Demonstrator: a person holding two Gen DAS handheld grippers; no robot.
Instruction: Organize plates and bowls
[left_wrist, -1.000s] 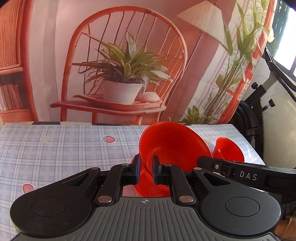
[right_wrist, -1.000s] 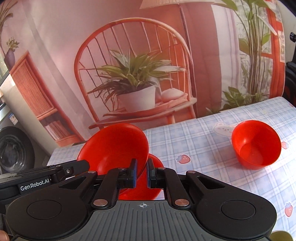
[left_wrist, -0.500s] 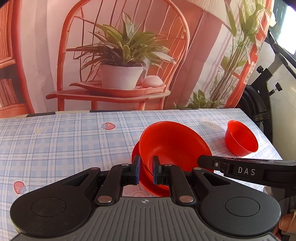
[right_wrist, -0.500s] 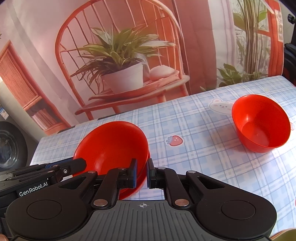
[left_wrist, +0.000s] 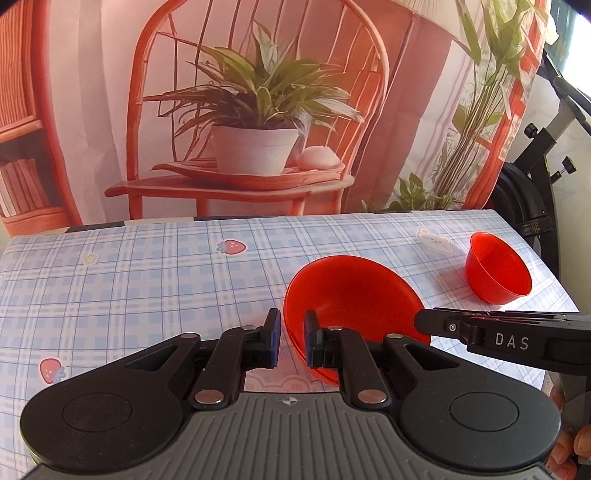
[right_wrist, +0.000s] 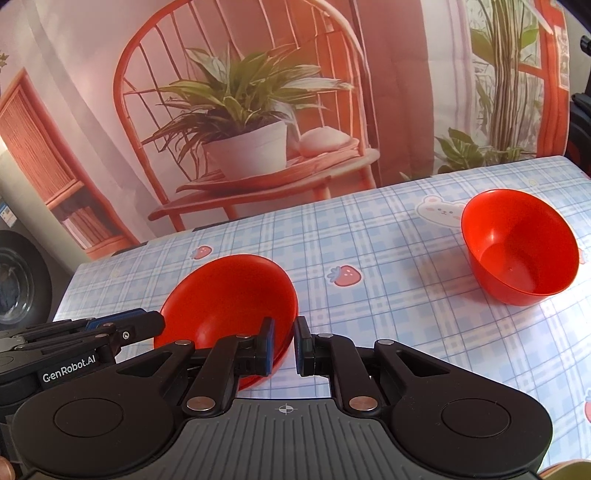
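The left gripper (left_wrist: 291, 341) pinches the near left rim of the wide red bowl (left_wrist: 354, 295). The right gripper (right_wrist: 283, 345) pinches that bowl's opposite rim; its jaws have just been opening slightly. The bowl sits on a red plate (right_wrist: 284, 354) mid-table (left_wrist: 147, 280). A small bowl (right_wrist: 519, 253) stands near the right edge.

Two red bowls (right_wrist: 229, 295) (right_wrist: 517, 251), one plate (right_wrist: 284, 354).

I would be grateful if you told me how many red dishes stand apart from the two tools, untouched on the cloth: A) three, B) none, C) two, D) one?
D: only the small red bowl stands alone on the checked tablecloth, while both tools grip the rim of the wide red bowl.
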